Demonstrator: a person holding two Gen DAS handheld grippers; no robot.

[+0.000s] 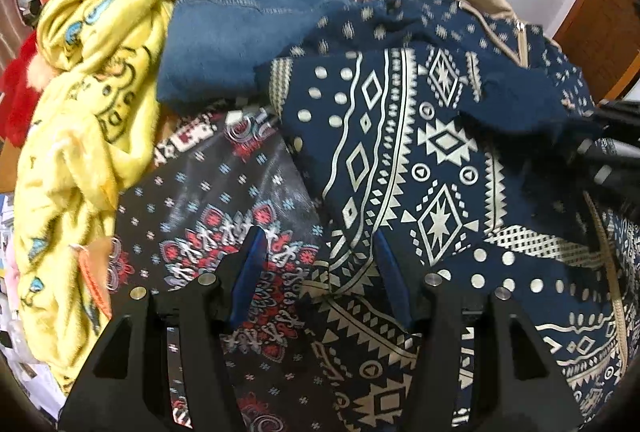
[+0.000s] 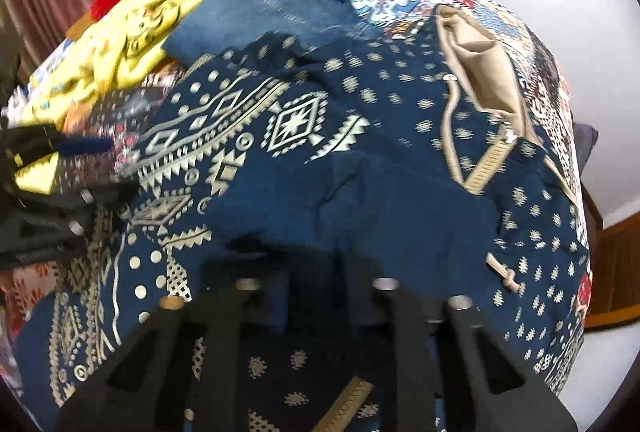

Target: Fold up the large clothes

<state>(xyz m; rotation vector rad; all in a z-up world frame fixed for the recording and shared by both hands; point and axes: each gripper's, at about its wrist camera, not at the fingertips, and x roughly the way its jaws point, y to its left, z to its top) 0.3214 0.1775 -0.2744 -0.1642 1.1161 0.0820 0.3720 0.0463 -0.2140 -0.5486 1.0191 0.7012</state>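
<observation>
Left gripper (image 1: pixel 316 260): we see one, fingers spread, above the cloth at lower centre.
Right gripper (image 2: pixel 312 272): one, fingers pressed together, pinching a navy fold.
Navy patterned garment (image 1: pixel 420 160): one, spread across centre and right.
Pile beyond: one denim piece (image 1: pixel 224 44), one yellow blanket (image 1: pixel 84 100), upper left.

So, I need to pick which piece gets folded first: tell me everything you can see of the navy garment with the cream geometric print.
The navy garment is a large, thin-looking cloth printed with cream diamonds, zigzags, dots and small motifs, with tan trim and a zipper. It lies crumpled and unfolded on top of the pile, overlapping a dark floral cloth and a blue denim piece. The left gripper stands open over its edge; the right gripper is buried in a plain navy fold, apparently closed on it.
</observation>
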